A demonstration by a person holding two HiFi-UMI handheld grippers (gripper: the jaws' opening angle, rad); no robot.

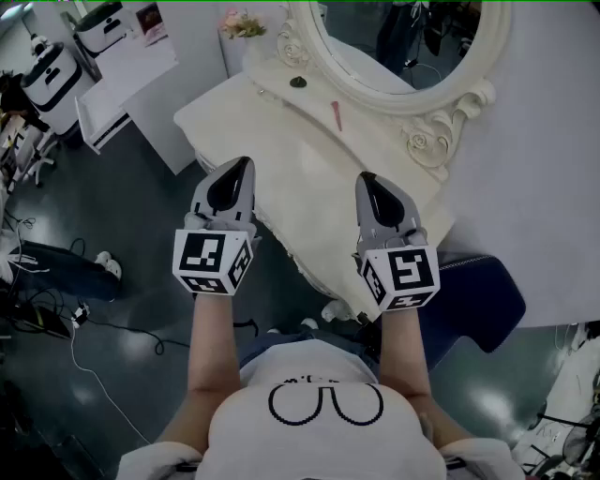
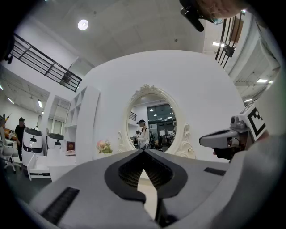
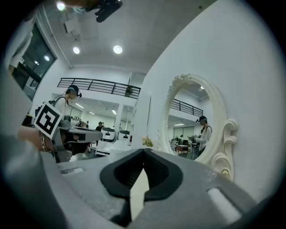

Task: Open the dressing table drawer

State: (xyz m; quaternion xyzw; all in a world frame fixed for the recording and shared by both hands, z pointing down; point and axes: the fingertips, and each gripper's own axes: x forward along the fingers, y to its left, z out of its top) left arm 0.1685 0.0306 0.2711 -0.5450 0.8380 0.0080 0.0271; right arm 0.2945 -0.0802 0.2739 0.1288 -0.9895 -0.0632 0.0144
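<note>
The cream dressing table with its oval mirror stands in front of me in the head view. Its drawer front is hidden under the tabletop's carved front edge. My left gripper hovers over the table's front left edge, shut and empty. Over the front right part, my right gripper is also shut with nothing in it. In the left gripper view the left gripper points level at the mirror, its tips touching. The right gripper faces along the table past the mirror.
A pink stick, a small dark round thing and pink flowers lie on the tabletop. A blue seat stands to the right of my legs. White cabinets and floor cables are at the left.
</note>
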